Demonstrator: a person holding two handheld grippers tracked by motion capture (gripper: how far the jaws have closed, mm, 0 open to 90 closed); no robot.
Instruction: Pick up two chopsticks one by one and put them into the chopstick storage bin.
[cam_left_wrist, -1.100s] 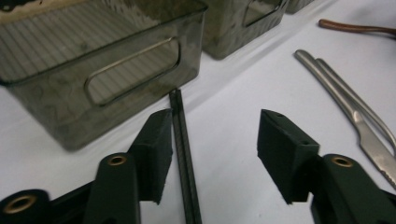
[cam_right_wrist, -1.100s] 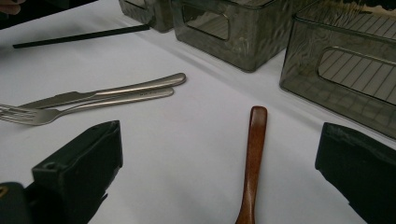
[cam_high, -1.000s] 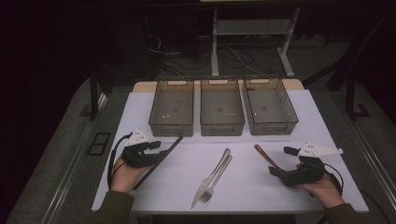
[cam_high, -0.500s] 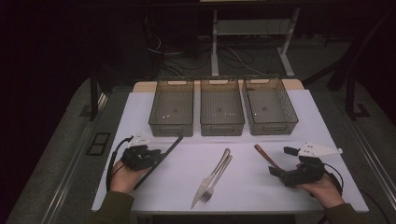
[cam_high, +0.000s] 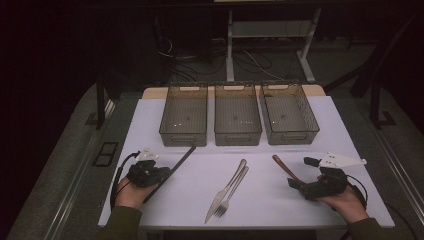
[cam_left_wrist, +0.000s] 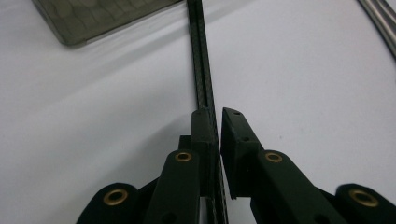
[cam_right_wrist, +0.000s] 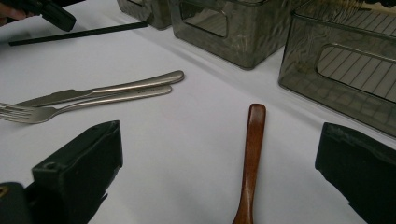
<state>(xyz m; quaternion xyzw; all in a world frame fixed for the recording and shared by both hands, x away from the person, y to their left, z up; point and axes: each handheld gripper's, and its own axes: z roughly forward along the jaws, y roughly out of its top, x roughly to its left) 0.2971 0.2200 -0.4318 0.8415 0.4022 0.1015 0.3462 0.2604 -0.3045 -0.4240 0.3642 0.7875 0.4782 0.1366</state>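
Left gripper (cam_high: 159, 173) pinches the black chopstick (cam_left_wrist: 201, 70) near the desk's (cam_high: 300, 210) left edge.
Its fingers have just been closing on the stick, whose long axis runs ahead toward the left of 3 bins (cam_high: 184, 117); the right gripper's (cam_right_wrist: 224, 172) fingers stand spread around the wooden spoon (cam_right_wrist: 251, 154).

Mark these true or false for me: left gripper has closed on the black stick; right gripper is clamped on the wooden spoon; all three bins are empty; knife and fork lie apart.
1. The left gripper is closed on the black stick: true; its jaws have just been closing.
2. The right gripper clamps the wooden spoon: false, jaws open around it.
3. The three bins are empty: true.
4. Knife and fork lie apart: false, side by side, touching.
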